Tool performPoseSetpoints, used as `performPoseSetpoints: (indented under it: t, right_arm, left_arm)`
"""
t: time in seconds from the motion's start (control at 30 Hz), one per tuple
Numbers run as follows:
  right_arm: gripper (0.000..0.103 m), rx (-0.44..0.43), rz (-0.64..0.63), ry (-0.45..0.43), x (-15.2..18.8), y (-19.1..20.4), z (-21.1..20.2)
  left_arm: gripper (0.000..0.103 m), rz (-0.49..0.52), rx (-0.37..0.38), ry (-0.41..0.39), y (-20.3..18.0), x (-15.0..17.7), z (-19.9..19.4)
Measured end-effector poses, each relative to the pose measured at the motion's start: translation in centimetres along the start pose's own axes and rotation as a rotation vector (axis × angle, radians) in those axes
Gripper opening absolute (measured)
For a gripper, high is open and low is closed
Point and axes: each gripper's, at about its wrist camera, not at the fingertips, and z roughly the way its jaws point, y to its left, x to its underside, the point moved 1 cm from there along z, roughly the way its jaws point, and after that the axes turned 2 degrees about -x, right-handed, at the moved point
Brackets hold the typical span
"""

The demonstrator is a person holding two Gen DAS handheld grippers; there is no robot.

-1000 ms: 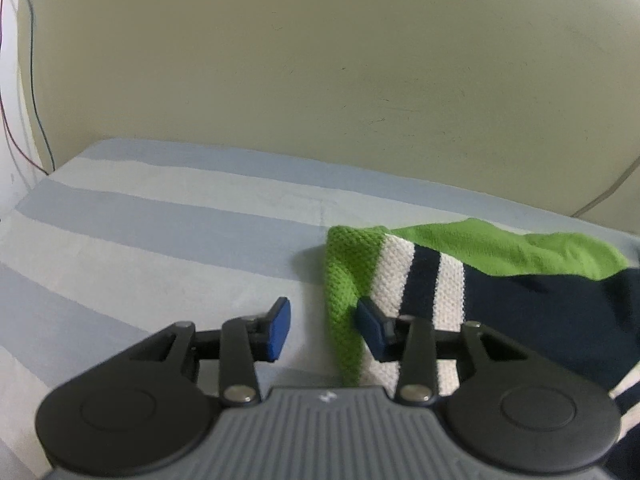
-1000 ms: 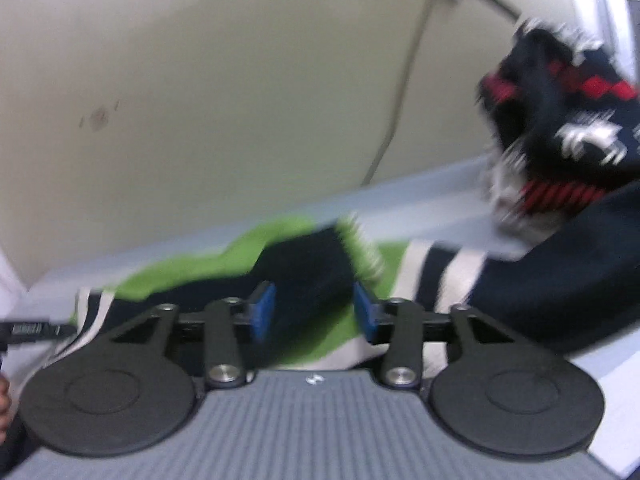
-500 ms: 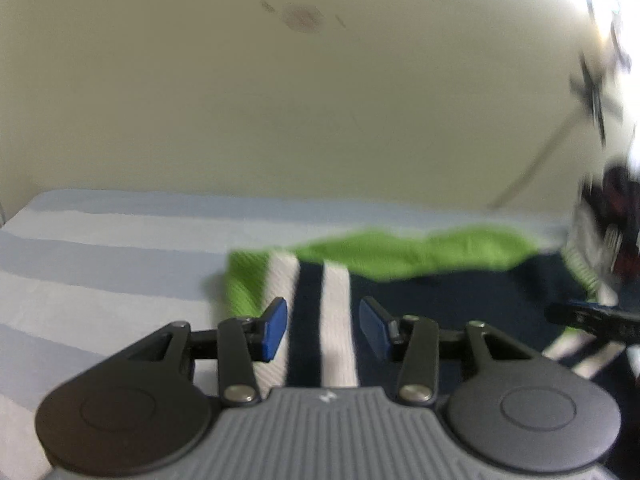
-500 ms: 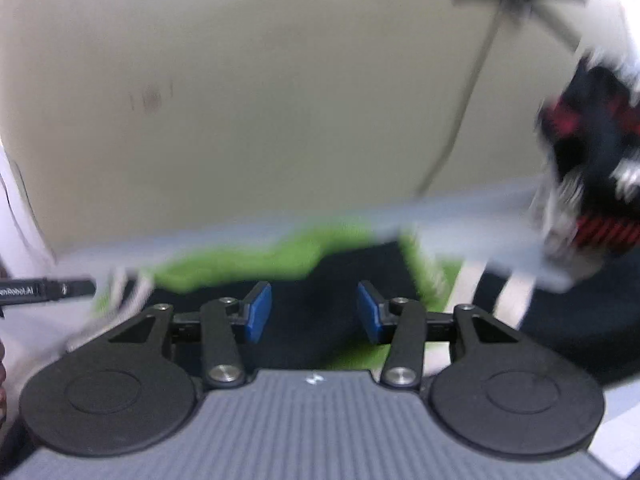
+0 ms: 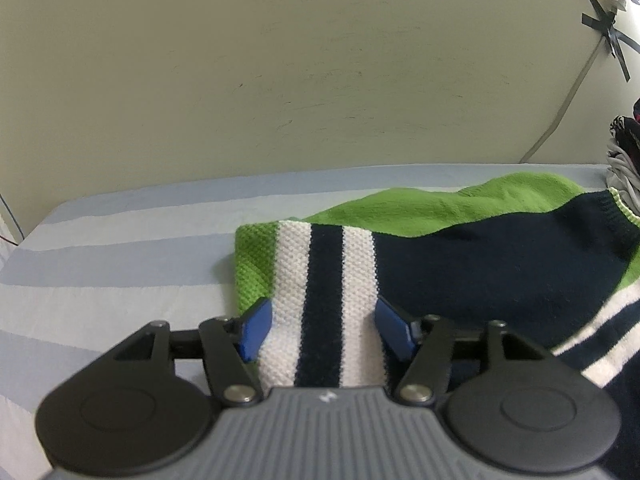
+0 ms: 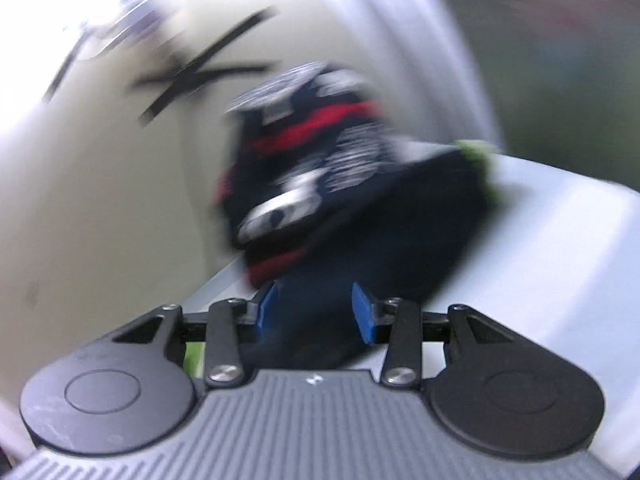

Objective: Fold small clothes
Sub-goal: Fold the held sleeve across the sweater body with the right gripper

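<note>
Both grippers shifted: left gripper (image 5: 323, 326) just opened wider, straddling striped sweater (image 5: 460, 256) cuff at 6 o'clock; right gripper (image 6: 314, 314) open, blurred.

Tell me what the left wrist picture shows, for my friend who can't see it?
The left gripper has its blue fingers open around a striped sleeve, white and navy with a green cuff. The rest of the sweater, navy and green, lies on a striped sheet by a cream wall.
</note>
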Motion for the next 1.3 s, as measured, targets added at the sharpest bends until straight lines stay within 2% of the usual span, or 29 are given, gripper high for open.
performPoseSetpoints:
  t: [0.07, 0.2, 0.3, 0.5, 0.53, 0.57, 0.6, 0.77, 0.9, 0.97, 1.03, 1.17, 1.3]
  right_arm:
    - [0.057, 0.023, 0.079, -0.027, -0.6, -2.3, 0.4]
    - [0.057, 0.074, 0.170, -0.092, -1.7, -5.5, 0.7]
    - [0.056, 0.023, 0.214, -0.117, -2.1, -7.0, 1.3]
    - [0.055, -0.021, 0.177, -0.116, -2.2, -6.0, 3.0]
    - [0.052, -0.020, 0.163, -0.118, -2.2, -5.8, 2.9]
    - [0.028, -0.030, 0.153, -0.125, -2.3, -5.7, 2.6]
    - [0.010, -0.027, 0.148, -0.130, -2.3, -5.6, 2.5]
    - [0.009, -0.037, 0.107, -0.202, -2.4, -4.1, 0.5]
    - [0.009, -0.103, 0.049, -0.278, -3.8, -0.8, -2.3]
    - [0.009, -0.127, -0.009, -0.327, -4.4, 1.5, -4.1]
    - [0.009, -0.152, -0.084, -0.357, -5.0, 4.3, -5.1]
    - [0.009, -0.227, -0.313, -0.390, -4.5, 12.6, -6.2]
    - [0.009, -0.361, -0.515, -0.363, -1.0, 21.8, -5.6]
  left_arm:
    - [0.061, -0.001, -0.002, -0.001, -0.1, 0.0, -0.5]
    - [0.063, -0.004, -0.004, -0.002, 0.0, 0.0, -0.5]
    - [0.063, -0.002, -0.004, -0.002, 0.0, 0.0, -0.3]
    - [0.064, -0.001, -0.006, -0.001, 0.0, -0.1, -0.4]
    - [0.064, -0.001, -0.006, -0.001, 0.0, 0.0, -0.3]
    - [0.064, -0.001, -0.007, -0.001, 0.0, 0.0, -0.3]
    - [0.064, -0.001, -0.007, -0.001, 0.0, 0.0, -0.3]
    - [0.065, 0.003, -0.010, -0.001, 0.0, 0.0, -0.3]
    - [0.067, 0.007, -0.015, -0.001, 0.0, 0.0, -0.3]
    - [0.075, 0.007, -0.024, -0.001, -0.1, 0.0, -0.2]
    - [0.077, -0.008, -0.029, 0.003, 0.1, -0.1, -0.3]
    - [0.076, -0.065, 0.014, -0.014, 0.8, -0.6, -1.2]
    - [0.076, -0.108, 0.048, -0.069, 1.8, -1.2, -2.9]
